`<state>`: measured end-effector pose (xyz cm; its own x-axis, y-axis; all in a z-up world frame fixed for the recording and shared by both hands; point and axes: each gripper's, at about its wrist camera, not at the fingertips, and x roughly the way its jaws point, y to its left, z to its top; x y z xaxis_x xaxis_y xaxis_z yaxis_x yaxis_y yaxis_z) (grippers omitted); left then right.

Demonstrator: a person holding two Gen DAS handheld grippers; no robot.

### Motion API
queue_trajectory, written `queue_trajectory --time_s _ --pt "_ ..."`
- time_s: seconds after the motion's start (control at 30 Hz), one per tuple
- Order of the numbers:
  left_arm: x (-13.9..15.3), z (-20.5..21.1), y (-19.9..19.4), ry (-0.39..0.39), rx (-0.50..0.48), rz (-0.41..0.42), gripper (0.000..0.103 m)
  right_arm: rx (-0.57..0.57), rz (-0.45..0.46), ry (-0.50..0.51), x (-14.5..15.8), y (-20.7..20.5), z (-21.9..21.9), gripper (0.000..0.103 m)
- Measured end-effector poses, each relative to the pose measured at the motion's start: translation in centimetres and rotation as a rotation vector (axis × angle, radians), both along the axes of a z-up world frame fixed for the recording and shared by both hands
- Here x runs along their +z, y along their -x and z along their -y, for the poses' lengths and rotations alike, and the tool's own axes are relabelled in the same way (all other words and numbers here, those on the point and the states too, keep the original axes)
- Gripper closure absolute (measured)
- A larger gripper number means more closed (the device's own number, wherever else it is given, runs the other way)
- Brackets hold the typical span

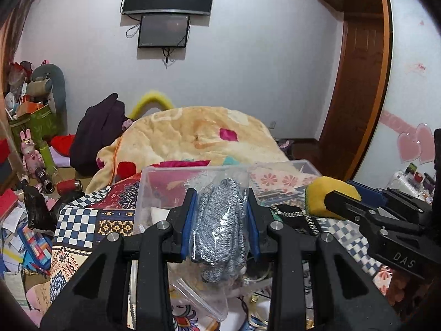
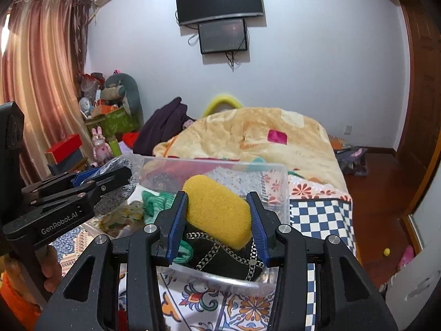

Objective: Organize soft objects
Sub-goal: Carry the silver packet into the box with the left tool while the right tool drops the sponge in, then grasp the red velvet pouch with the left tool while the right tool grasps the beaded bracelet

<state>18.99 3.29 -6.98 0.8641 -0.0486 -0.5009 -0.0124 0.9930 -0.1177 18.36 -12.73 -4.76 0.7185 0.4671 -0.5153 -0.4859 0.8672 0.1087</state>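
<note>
My left gripper (image 1: 220, 215) is shut on a grey knitted glove in a clear plastic bag (image 1: 220, 229), held above a clear plastic box (image 1: 154, 176) on the bed. My right gripper (image 2: 217, 215) is shut on a yellow sponge (image 2: 217, 209), held over the same box (image 2: 278, 176). The box holds a black embroidered piece (image 2: 226, 256) and green yarn (image 2: 154, 204). The right gripper with the sponge (image 1: 328, 193) shows at the right of the left wrist view. The left gripper (image 2: 110, 179) with the bagged glove (image 2: 121, 190) shows at the left of the right wrist view.
The bed has a patterned patchwork cover (image 1: 80, 220) and a heaped yellow blanket (image 1: 193, 135). A dark garment (image 1: 99, 135) lies beyond it. Toys, boxes and clutter (image 1: 30, 127) fill the left floor. A wooden wardrobe (image 1: 355, 88) stands right; screens (image 2: 220, 0) hang on the wall.
</note>
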Motion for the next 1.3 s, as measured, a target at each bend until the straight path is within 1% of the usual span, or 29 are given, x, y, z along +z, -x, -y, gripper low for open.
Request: queue_trajectory --time_s 0.13,0.27,0.3,0.37,0.43,0.47,0.53,0.57,0.67,0.7,0.73,0.8,0.97,1.07,1.2,1.3 --pt "-1.1 0.0 -0.8 0.003 -0.002 -0.038 0.07 0.002 -0.049 0.007 -1.2 -0.9 -0.2 0.062" --pt "-1.9 0.0 -1.4 0.005 -0.006 -0.068 0.07 0.001 -0.068 0.028 -1.9 -1.2 -0.6 0.06" --pt "-2.0 0.1 -1.5 0.002 -0.005 -0.073 0.068 0.005 -0.074 0.03 -2.1 -1.2 -0.7 0.059" --pt "-2.3 0.3 -1.7 -0.005 -0.001 -0.089 0.06 0.013 -0.08 0.018 -2.2 -0.9 -0.7 0.058" --pt "-2.4 0.3 -1.6 -0.001 0.001 -0.089 0.048 0.019 -0.078 0.009 -2.2 -0.7 -0.6 0.055" --pt "-2.3 0.3 -1.4 0.0 0.002 -0.083 0.046 0.018 -0.073 0.012 -2.1 -0.5 -0.6 0.053" --pt "-2.2 0.5 -1.1 -0.009 0.001 -0.073 0.041 0.015 -0.06 0.025 -2.0 -0.4 -0.8 0.047" --pt "-2.1 0.6 -0.9 -0.015 -0.003 -0.069 0.04 0.013 -0.049 0.034 -1.8 -0.2 -0.8 0.046" --pt "-1.5 1.0 0.1 -0.04 -0.004 -0.056 0.037 0.0 -0.014 0.048 -1.4 0.5 -0.7 0.036" --pt "-1.2 1.2 0.5 -0.043 -0.002 -0.046 0.034 -0.007 0.001 0.044 -1.1 0.8 -0.6 0.03" --pt "-0.9 1.1 1.0 -0.039 -0.001 -0.031 0.028 -0.013 0.014 0.034 -0.9 1.1 -0.4 0.026" --pt "-0.2 1.0 2.2 -0.019 0.003 0.004 0.022 -0.022 0.034 0.018 -0.4 1.6 0.1 0.025" --pt "1.5 0.9 4.4 -0.013 -0.017 0.048 0.021 -0.022 0.072 -0.011 0.6 2.9 1.0 0.023" --pt "2.1 0.9 6.0 -0.002 -0.034 0.071 0.016 -0.009 0.092 -0.025 1.2 3.9 1.4 0.023" --pt "2.0 1.2 7.5 -0.008 -0.056 0.075 0.014 0.015 0.107 -0.036 1.5 5.3 1.8 0.023" --pt "1.1 1.5 8.4 -0.015 -0.076 0.051 0.014 0.034 0.102 -0.03 1.0 6.4 1.9 0.023"
